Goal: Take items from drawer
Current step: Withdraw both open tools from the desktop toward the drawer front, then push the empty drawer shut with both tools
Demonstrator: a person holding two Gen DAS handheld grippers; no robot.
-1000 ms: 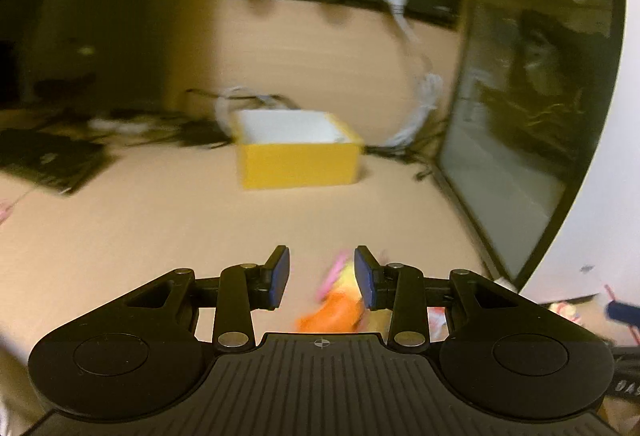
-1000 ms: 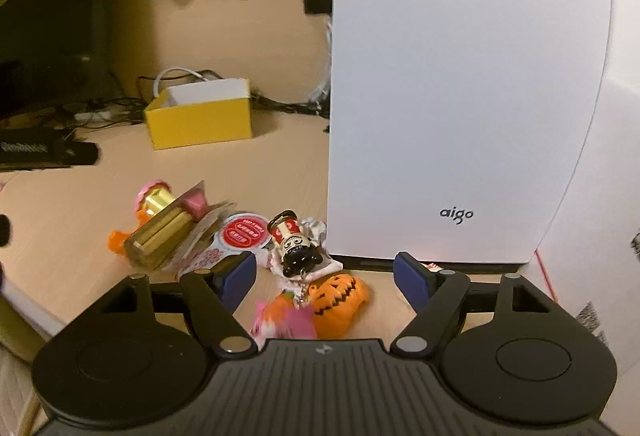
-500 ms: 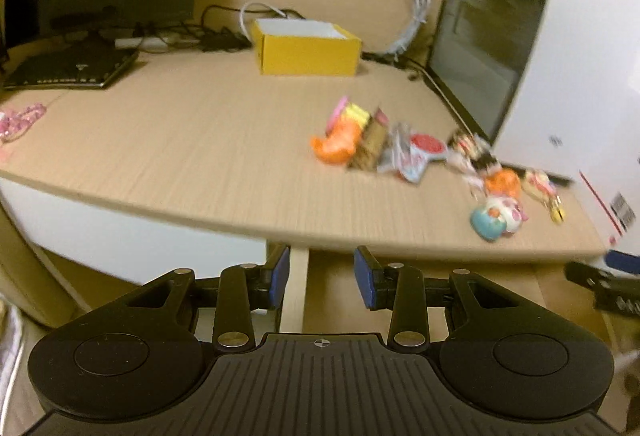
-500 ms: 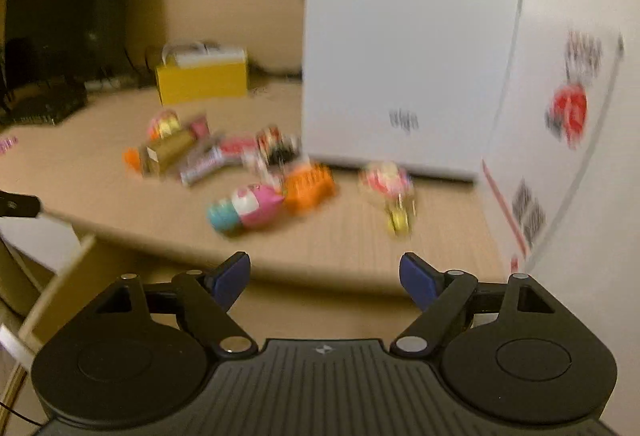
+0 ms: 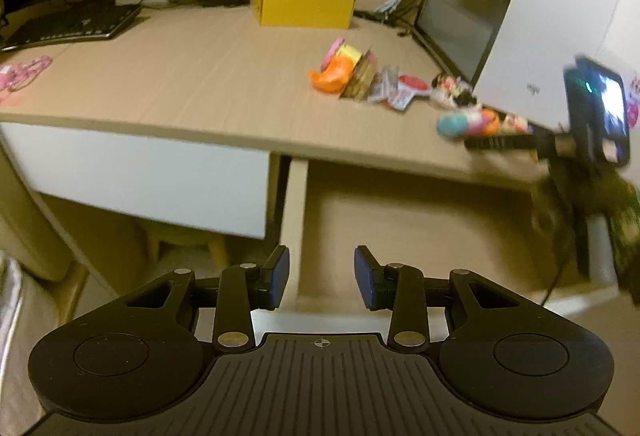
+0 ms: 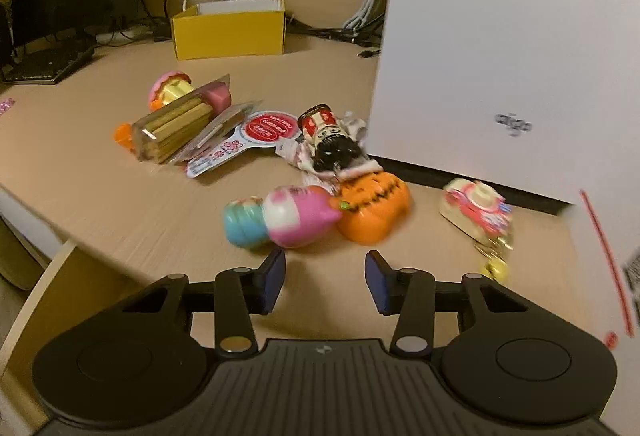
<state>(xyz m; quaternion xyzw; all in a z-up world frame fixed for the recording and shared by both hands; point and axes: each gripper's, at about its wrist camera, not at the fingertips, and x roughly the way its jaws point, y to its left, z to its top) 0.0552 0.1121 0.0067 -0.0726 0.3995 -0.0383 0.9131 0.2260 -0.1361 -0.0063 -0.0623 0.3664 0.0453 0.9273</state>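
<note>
My left gripper [image 5: 320,278] hangs below the surface [image 5: 180,76] edge, jaws moderately apart and empty, facing the drawer [image 5: 420,236], whose inside I cannot see. My right gripper [image 6: 325,282] hovers over the surface, jaws wide, empty. The items lie there in a loose cluster: a pink toy [image 6: 280,220] touching a pumpkin [image 6: 374,210], a doll [image 6: 330,140], a packet [image 6: 180,128]. I judge them light, hard plastic and slippery (take each across its narrow waist). The white case [image 6: 500,36] crowds the right side; a yellow box [image 6: 228,32] stands well behind.
</note>
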